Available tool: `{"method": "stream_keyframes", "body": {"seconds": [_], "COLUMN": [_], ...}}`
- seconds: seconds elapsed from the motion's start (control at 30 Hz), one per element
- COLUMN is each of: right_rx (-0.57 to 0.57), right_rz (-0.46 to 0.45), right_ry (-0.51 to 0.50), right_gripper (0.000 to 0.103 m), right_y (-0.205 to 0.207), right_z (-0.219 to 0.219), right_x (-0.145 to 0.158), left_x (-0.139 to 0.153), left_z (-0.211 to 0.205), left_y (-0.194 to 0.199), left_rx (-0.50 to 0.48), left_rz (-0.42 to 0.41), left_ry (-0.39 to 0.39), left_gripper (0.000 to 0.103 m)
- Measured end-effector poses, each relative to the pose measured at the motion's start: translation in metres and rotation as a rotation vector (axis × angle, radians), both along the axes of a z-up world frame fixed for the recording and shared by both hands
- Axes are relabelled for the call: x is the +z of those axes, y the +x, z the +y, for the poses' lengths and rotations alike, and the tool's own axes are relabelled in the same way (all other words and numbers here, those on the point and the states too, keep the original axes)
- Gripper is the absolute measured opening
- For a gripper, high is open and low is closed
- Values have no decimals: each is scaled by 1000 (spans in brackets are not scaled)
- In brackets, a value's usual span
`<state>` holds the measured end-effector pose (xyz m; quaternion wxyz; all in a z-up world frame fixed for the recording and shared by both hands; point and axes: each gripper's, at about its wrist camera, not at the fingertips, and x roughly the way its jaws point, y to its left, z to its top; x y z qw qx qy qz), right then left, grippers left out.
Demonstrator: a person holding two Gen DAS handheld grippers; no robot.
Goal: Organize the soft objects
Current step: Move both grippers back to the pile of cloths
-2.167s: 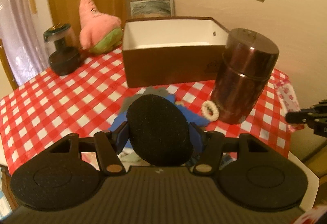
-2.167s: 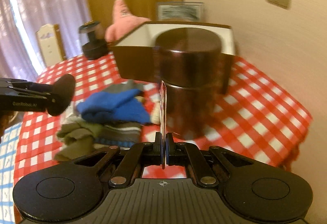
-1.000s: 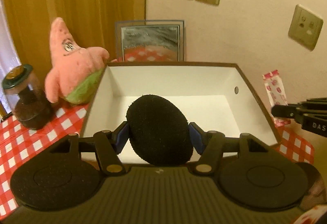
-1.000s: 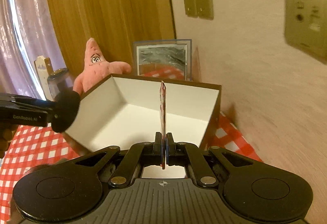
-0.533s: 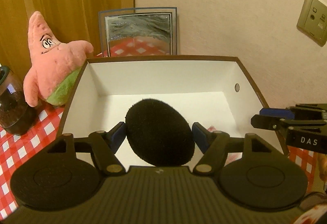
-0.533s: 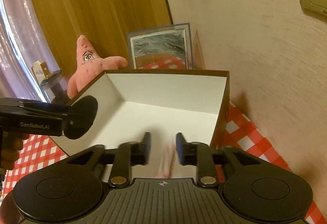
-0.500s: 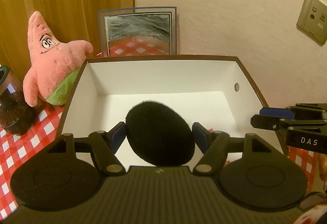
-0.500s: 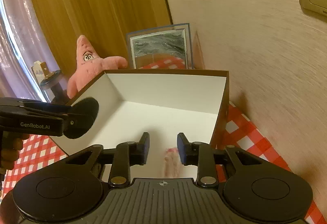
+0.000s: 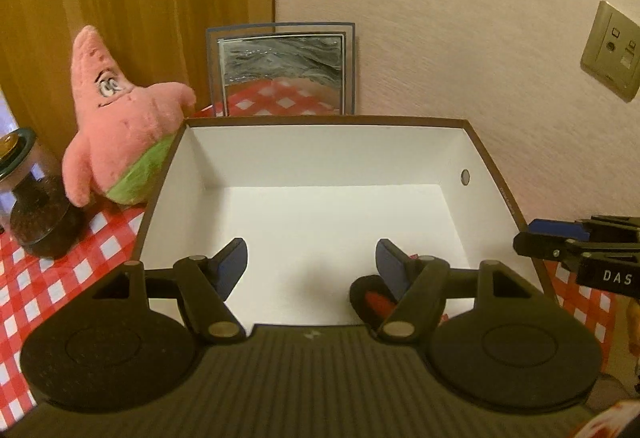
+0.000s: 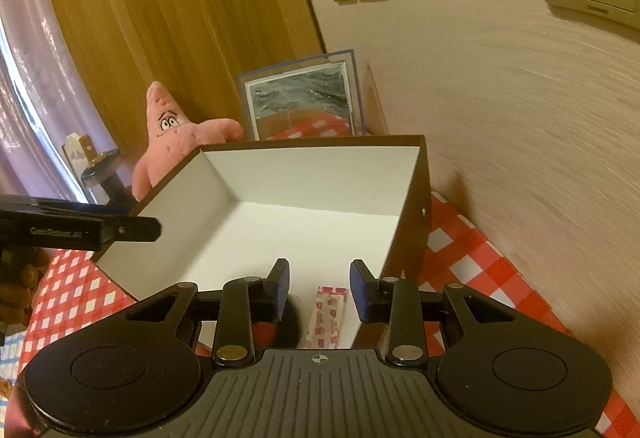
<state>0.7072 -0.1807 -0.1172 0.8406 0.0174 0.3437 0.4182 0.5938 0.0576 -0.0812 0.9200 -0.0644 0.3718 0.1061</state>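
Observation:
The brown box point(image 9: 496, 182) with a white inside stands open on the checked cloth, against the wall. My left gripper point(image 9: 312, 258) hangs over its near edge, open, with nothing between the blue pads. A round black soft pad point(image 9: 366, 298) with a red patch lies on the box floor, partly hidden behind the left gripper's right finger. My right gripper point(image 10: 320, 288) is open above the box's near right corner. Below it a pink-and-white packet point(image 10: 326, 314) lies flat on the floor, beside the black pad point(image 10: 282, 328). Each gripper shows in the other's view.
A pink star plush point(image 9: 120, 142) leans at the box's left side, with a dark jar point(image 9: 28, 198) further left. A framed picture point(image 9: 280, 70) stands behind the box against the wall. Red checked cloth point(image 10: 472, 258) runs along the box's right side.
The left gripper has opened and the black pad has dropped into the box. The right gripper has opened and its packet has fallen flat onto the box floor.

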Motion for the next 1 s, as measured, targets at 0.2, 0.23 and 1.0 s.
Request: {"method": "stream_keyframes", "body": {"seconds": [0.2, 0.23, 1.0], "right_rx": [-21, -30, -134], "right_rz": [2, 6, 50], "right_ry": [9, 11, 82], "right_gripper": [34, 34, 35], "right_y": [-8, -10, -154], "right_z": [-20, -24, -98], "right_x": [3, 3, 35], "left_x": [7, 9, 26], "left_z": [2, 3, 27], "left_y": [-31, -38, -227], "left_rx": [35, 45, 143], "left_rz": [3, 2, -7], "left_ry": [-1, 0, -31], "left_gripper": [69, 69, 69]}}
